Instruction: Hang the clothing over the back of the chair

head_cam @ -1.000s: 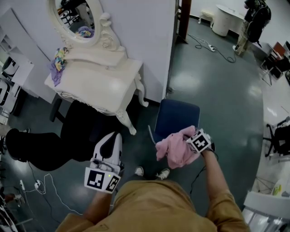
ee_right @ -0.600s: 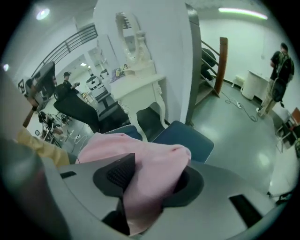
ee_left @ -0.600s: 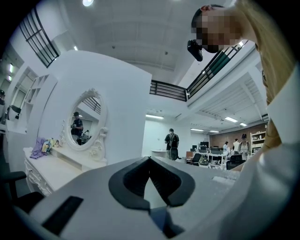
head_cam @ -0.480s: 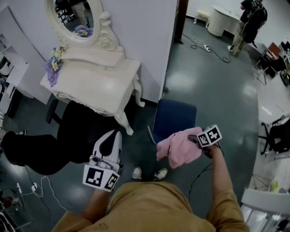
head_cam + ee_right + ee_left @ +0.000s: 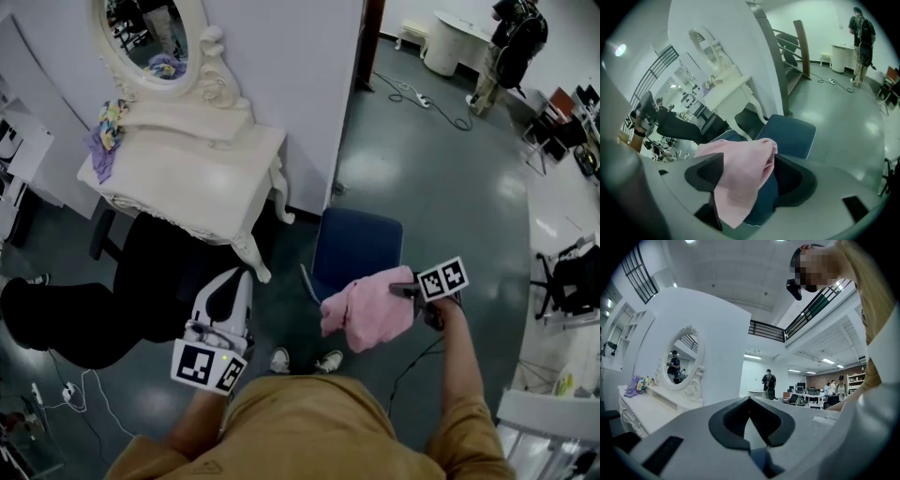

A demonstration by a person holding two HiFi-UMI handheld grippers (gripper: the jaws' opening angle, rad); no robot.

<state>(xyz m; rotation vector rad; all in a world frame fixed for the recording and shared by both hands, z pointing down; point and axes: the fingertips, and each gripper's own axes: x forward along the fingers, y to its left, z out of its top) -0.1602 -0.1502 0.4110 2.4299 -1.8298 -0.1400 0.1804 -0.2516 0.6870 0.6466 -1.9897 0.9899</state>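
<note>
- Your right gripper (image 5: pixel 749 161) tilts down at the chair (image 5: pixel 360 246). Its jaws have just been opening and now stand wide apart.
- The pink garment (image 5: pixel 367 307) sits loose between those jaws. It brushes one pad, but nothing pinches it.
- The garment appears to lie bunched over the top edge of the chair's back, on the side nearest you. One flap hangs down your side and the blue seat shows beyond it. The wide jaws fit a let-go, so the chair seems to carry the weight now.
- Your left gripper (image 5: pixel 750 401) is held level and off to the side. Its jaws are closed tip to tip on nothing, so it plays no part in the hang.
- The garment looks heaped rather than spread, so it could slide off when you pull back. Draw the right gripper straight away so a pad does not drag the cloth along.
- The white dressing table (image 5: pixel 187 169) with its oval mirror (image 5: pixel 150 37) stands just beyond the chair. A black shape (image 5: pixel 112 300) lies under the table.
- Cables (image 5: pixel 84 384) lie on the floor to your left, and your shoes (image 5: pixel 305 358) are close to the chair.
</note>
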